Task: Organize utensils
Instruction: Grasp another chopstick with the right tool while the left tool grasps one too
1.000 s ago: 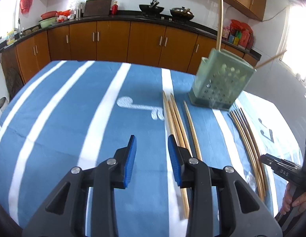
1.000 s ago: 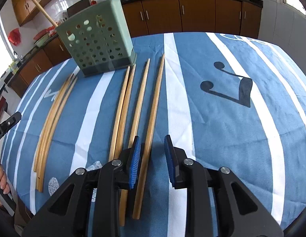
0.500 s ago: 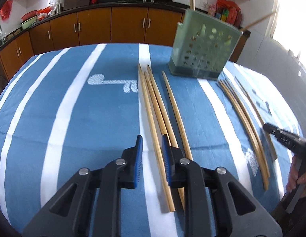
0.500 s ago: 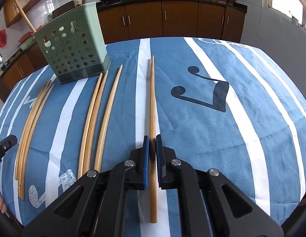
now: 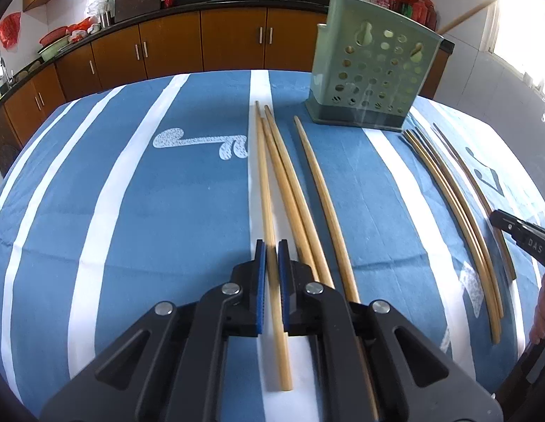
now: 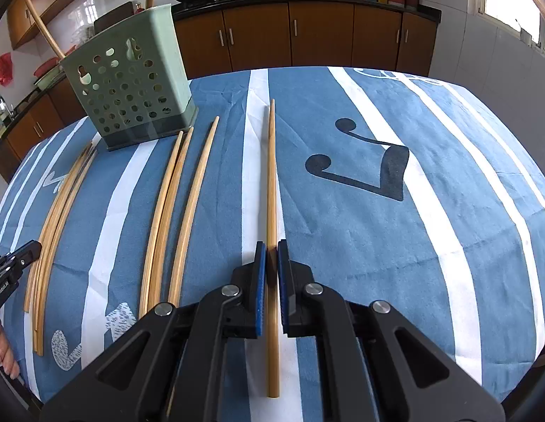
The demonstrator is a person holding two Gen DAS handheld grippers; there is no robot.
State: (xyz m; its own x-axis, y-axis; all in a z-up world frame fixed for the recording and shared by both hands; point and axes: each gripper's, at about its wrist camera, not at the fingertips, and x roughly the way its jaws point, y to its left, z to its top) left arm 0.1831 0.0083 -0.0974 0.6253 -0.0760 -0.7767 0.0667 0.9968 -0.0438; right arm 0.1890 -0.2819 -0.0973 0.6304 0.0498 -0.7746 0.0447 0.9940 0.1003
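While each claw clamps one chopstick, loose chopsticks (image 5: pixel 321 190) lie just beside, before the green holder (image 5: pixel 374 66)

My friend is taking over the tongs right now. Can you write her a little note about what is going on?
Left tongs: just closed on one chopstick from the table's left group.
Right tongs: shut on a single chopstick, lying apart from the rest.
Green holder stands at the back of the blue striped cloth; two sticks already poke out of it.
Left to do: put both held chopsticks in the holder, then the loose ones on the cloth.
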